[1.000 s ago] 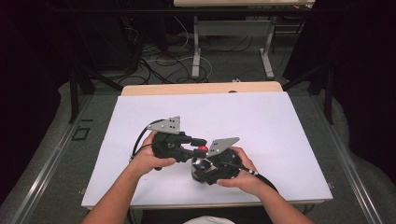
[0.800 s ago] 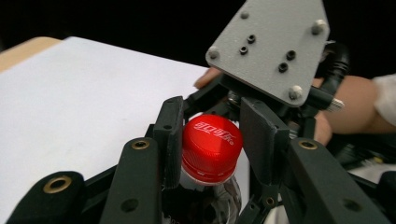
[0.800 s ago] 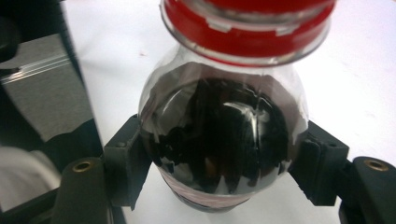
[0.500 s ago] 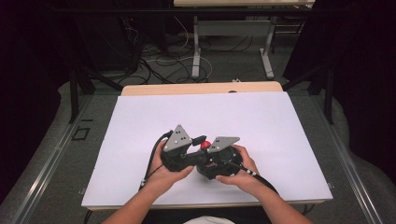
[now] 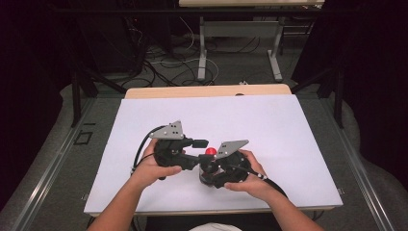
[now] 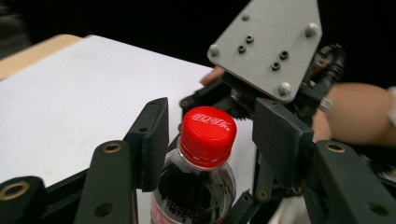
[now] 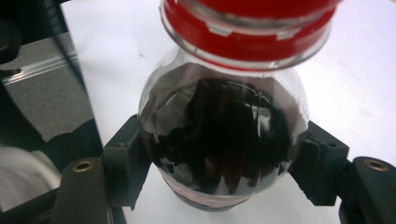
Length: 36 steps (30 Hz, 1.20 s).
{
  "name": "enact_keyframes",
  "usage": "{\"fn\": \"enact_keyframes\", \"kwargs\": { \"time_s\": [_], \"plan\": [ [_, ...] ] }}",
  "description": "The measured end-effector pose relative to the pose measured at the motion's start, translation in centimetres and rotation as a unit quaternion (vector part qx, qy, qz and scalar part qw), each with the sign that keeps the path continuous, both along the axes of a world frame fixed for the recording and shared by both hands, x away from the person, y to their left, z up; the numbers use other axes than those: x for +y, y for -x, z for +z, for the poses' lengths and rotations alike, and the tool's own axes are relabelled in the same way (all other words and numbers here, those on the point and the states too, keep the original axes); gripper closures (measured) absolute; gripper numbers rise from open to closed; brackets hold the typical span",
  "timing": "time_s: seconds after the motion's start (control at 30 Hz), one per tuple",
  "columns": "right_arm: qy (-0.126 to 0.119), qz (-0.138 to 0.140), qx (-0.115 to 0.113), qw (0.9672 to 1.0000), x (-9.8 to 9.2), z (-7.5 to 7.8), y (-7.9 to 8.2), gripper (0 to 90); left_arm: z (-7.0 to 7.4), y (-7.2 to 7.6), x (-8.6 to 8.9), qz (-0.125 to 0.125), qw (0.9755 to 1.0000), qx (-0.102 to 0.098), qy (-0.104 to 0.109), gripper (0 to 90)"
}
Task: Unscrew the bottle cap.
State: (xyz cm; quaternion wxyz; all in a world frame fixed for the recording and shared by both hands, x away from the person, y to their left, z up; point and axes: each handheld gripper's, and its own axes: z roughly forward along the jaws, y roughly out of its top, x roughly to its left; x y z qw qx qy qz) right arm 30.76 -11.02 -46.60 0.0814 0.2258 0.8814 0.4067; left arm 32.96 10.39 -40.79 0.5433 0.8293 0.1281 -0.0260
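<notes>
A small cola bottle (image 7: 219,135) with dark liquid and a red cap (image 6: 208,133) is held just above the white table sheet (image 5: 269,125). My right gripper (image 7: 224,161) is shut on its rounded body, one pad pressed against each side. My left gripper (image 6: 215,109) has its jaws on either side of the cap; they have just been opening, and a gap shows between each pad and the cap. In the high view the cap (image 5: 210,151) sits between the left gripper (image 5: 195,153) and the right gripper (image 5: 211,169), which hide most of the bottle.
The white sheet covers a wooden table (image 5: 207,90). Metal table legs and loose cables (image 5: 178,62) lie on the dark floor beyond its far edge. A black cable (image 5: 274,183) trails from the right gripper toward the near edge.
The left gripper swung in close onto the cap, then drew back to the left and up. Its jaws now stand apart from the cap. The right gripper and the bottle kept still.
</notes>
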Motion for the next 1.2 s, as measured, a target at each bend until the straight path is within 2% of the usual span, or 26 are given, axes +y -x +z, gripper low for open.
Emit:
{"fn": "enact_keyframes", "kwargs": {
  "time_s": [0.1,0.2,0.27,0.37,0.47,0.5,0.57,0.6,0.63,0.7,0.73,0.77,0.83,0.87,0.9,0.93,1.0,1.07,1.1,1.13,1.17,1.2],
  "plan": [
    [-0.004,0.017,-0.004,0.9998,0.2,-0.1,0.1,29.7,-0.3,-0.4,-0.2,-0.029,0.9995,0.004,-0.008,48.1],
    [-0.002,0.025,-0.004,0.9997,0.5,-0.2,0.4,29.7,-0.5,-0.7,-0.5,-0.039,0.9992,0.009,-0.006,54.5],
    [0.000,0.027,-0.004,0.9996,0.6,-0.2,0.4,29.7,-0.6,-0.7,-0.5,-0.034,0.9994,0.009,-0.004,59.9],
    [0.000,0.020,-0.001,0.9998,0.4,-0.3,0.2,29.7,-0.7,-0.4,-0.7,-0.012,0.9999,0.002,-0.005,61.1],
    [0.002,0.002,-0.005,1.0000,0.3,-0.4,0.1,29.7,-0.8,0.2,-1.2,0.035,0.9993,-0.012,-0.010,61.4],
    [0.004,-0.004,-0.002,1.0000,0.3,-0.4,0.0,29.7,-0.8,0.6,-1.4,0.056,0.9981,-0.021,-0.015,61.6],
    [0.014,-0.028,-0.011,0.9994,0.2,-0.5,-0.2,29.7,-0.7,1.5,-2.1,0.103,0.9929,-0.052,-0.029,61.8],
    [0.016,-0.042,-0.018,0.9988,0.3,-0.5,-0.1,29.7,-0.7,2.1,-2.5,0.132,0.9891,-0.056,-0.031,61.8],
    [0.016,-0.042,-0.018,0.9988,0.3,-0.5,-0.1,29.7,-0.8,2.6,-2.9,0.159,0.9850,-0.058,-0.032,61.8],
    [0.022,-0.055,-0.030,0.9978,0.3,-0.5,-0.1,29.7,-0.8,3.5,-3.6,0.197,0.9773,-0.069,-0.035,61.7],
    [0.022,-0.056,-0.032,0.9977,0.3,-0.5,-0.1,29.7,-0.8,3.8,-3.8,0.209,0.9746,-0.071,-0.037,61.7],
    [0.020,-0.054,-0.033,0.9978,0.2,-0.5,-0.1,29.7,-0.7,3.9,-4.0,0.215,0.9734,-0.069,-0.040,61.6],
    [0.020,-0.050,-0.023,0.9983,0.1,-0.4,-0.1,29.7,-0.5,3.8,-3.9,0.213,0.9739,-0.066,-0.042,60.5],
    [0.015,-0.047,-0.022,0.9985,0.1,-0.4,-0.2,29.6,-0.4,3.6,-3.6,0.206,0.9749,-0.072,-0.042,57.4],
    [0.009,-0.041,-0.019,0.9989,0.1,-0.4,-0.2,29.6,-0.3,3.4,-3.3,0.197,0.9769,-0.074,-0.037,53.8],
    [0.010,-0.037,-0.015,0.9991,0.0,-0.3,-0.2,29.5,-0.1,3.1,-2.8,0.185,0.9800,-0.065,-0.031,51.3],
    [0.012,-0.023,-0.012,0.9996,-0.2,-0.1,-0.3,29.5,0.1,2.3,-1.8,0.148,0.9879,-0.043,-0.019,47.9],
    [0.006,-0.026,-0.010,0.9996,-0.2,-0.1,-0.3,29.5,0.2,1.6,-0.9,0.113,0.9932,-0.023,-0.012,47.1],
    [0.008,-0.023,-0.005,0.9997,-0.2,-0.1,-0.3,29.5,0.2,1.3,-0.5,0.095,0.9951,-0.023,-0.018,46.9],
    [0.007,-0.015,-0.011,0.9998,-0.2,-0.2,-0.4,29.5,0.2,1.1,-0.3,0.083,0.9961,-0.026,-0.013,46.7],
    [0.004,-0.016,-0.003,0.9999,-0.1,-0.2,-0.2,29.5,0.1,0.8,-0.2,0.069,0.9973,-0.020,-0.016,46.8],
    [0.005,-0.015,-0.005,0.9999,0.0,-0.2,-0.2,29.5,0.0,0.6,-0.1,0.062,0.9978,-0.015,-0.018,47.0]
  ]
}}
